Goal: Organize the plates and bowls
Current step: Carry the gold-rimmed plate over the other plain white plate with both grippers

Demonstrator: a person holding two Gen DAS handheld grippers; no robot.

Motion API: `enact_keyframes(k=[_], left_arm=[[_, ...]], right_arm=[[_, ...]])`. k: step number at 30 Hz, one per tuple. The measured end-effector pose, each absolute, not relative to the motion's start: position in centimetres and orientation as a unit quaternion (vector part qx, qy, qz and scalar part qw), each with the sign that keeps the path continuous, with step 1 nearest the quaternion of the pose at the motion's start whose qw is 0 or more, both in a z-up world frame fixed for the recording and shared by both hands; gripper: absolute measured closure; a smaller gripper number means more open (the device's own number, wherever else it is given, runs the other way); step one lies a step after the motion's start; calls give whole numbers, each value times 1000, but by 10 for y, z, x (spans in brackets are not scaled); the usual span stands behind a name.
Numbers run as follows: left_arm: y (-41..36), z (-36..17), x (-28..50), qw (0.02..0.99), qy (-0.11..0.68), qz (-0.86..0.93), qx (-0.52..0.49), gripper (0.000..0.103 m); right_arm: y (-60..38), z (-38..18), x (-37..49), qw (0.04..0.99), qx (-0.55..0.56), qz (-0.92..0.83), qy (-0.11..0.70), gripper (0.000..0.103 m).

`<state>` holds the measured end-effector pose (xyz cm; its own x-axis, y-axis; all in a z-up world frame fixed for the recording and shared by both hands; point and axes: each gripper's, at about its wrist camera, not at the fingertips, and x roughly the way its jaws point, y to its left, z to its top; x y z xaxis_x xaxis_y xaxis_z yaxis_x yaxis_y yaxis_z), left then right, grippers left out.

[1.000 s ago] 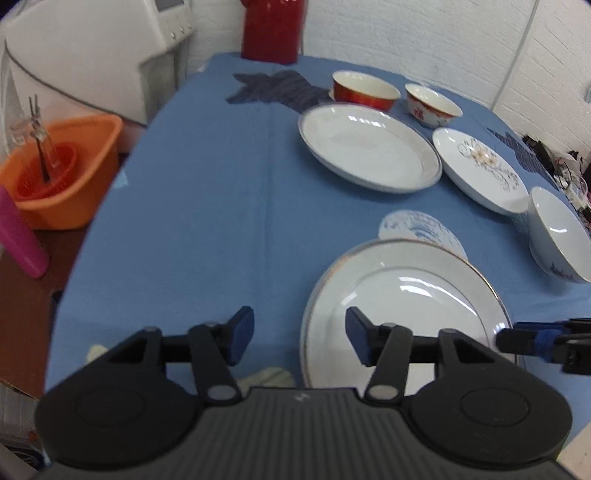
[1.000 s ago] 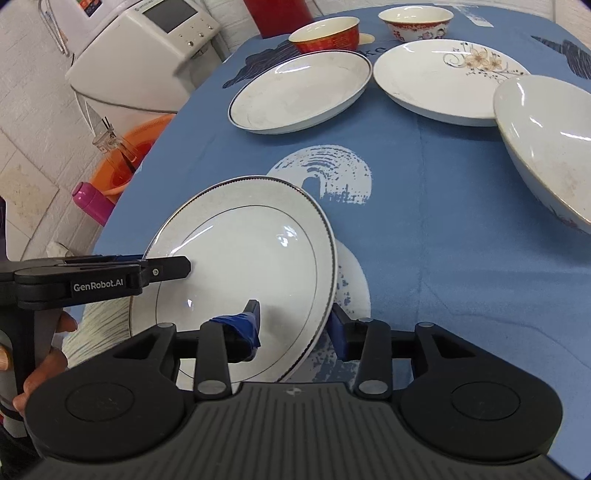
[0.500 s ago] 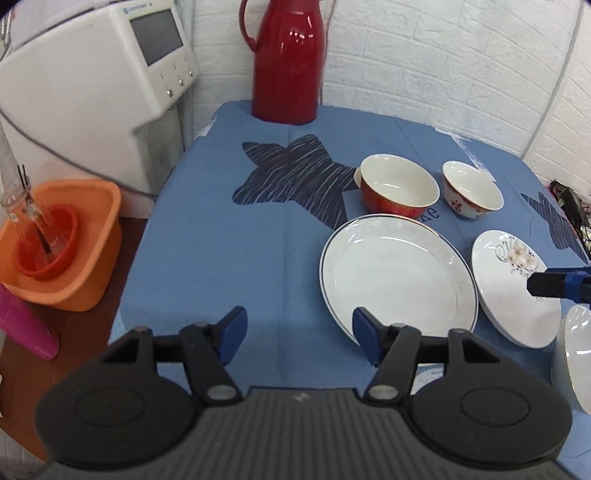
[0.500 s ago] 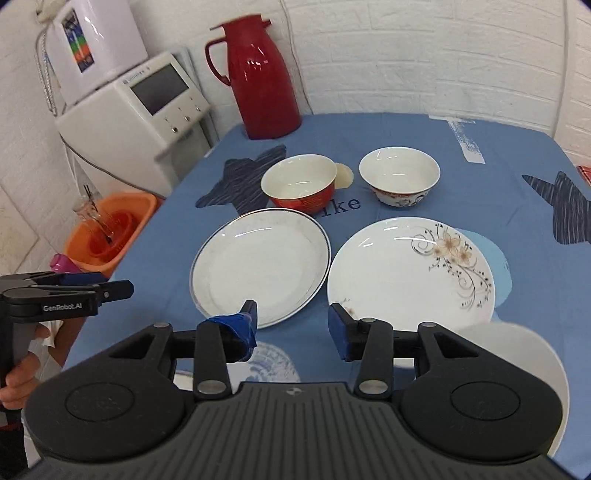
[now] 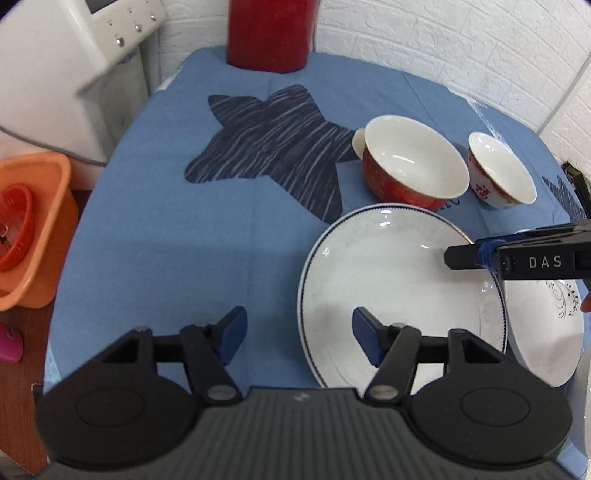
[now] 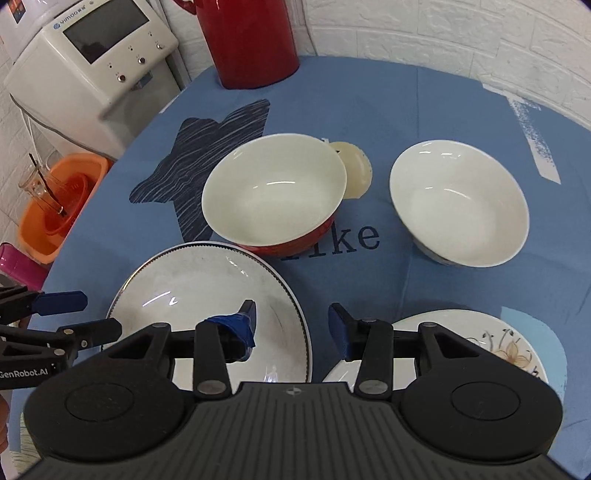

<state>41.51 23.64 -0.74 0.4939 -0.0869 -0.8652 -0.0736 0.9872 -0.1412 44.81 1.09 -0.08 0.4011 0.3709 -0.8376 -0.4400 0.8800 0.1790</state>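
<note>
A white plate with a dark rim (image 5: 399,280) (image 6: 207,295) lies flat on the blue tablecloth. Behind it stand a red bowl (image 5: 410,166) (image 6: 273,192) and a white bowl with red marks (image 5: 498,170) (image 6: 458,203). A floral plate (image 5: 546,332) (image 6: 480,339) lies to its right. My left gripper (image 5: 299,330) (image 6: 85,315) hangs open over the plate's left rim, touching nothing. My right gripper (image 6: 291,315) is open with a narrower gap, and the plate's right rim passes below that gap. One taped finger (image 5: 465,257) of it shows over the plate.
A red thermos (image 5: 269,33) (image 6: 251,40) stands at the table's far edge. Off the table's left side are a white appliance (image 5: 74,55), an orange basin (image 5: 29,236) and a pink bottle (image 5: 9,339). A small cream disc (image 6: 354,170) lies behind the red bowl.
Both grippers have travelled from the near gold-rimmed plate toward the far side of the table. That plate's rim, earlier between the right fingers, is out of view. The left jaws stand slightly wider.
</note>
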Motion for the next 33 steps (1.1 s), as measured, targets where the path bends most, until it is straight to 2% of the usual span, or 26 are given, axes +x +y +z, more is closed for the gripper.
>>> enact_keyframes(k=[6,7,10,14,16,17,19,21,23,26,28,33], left_arm=[[230,-16,416,859,505,-18,-81,39],[229,-19,417,858,507,-18,-81,39],[227,-25,416,859,505,-19,-80,39],[223,-26,416,860,504,-20,-73,39],[220,-27,414,861,503,-16,-69,43],[219,-27,413,861,504,-14,-67,50],[216,-27,411,861,505,-11,-64,52],[214,-25,410,859,507,-17,-71,72],[216,-24,408,856,510,-4,-78,75],[227,-23,406,851,515,4,-108,85],[232,-22,405,848,517,9,-114,86],[240,-14,394,851,516,18,-95,86]], right_arm=[[21,-10,450,814,-54,263,515,75],[22,-11,449,810,-56,267,519,71],[25,-16,449,806,-59,263,527,69],[22,-18,443,818,-50,266,507,66],[21,-19,438,825,-55,269,494,66],[21,-20,435,828,-61,270,488,65],[24,-21,430,832,-75,265,481,63],[27,-21,426,836,-84,256,479,60],[27,-21,424,837,-80,252,480,60],[24,-23,419,845,-78,256,464,67],[19,-23,417,848,-67,255,459,78],[20,-25,411,840,-14,264,473,80]])
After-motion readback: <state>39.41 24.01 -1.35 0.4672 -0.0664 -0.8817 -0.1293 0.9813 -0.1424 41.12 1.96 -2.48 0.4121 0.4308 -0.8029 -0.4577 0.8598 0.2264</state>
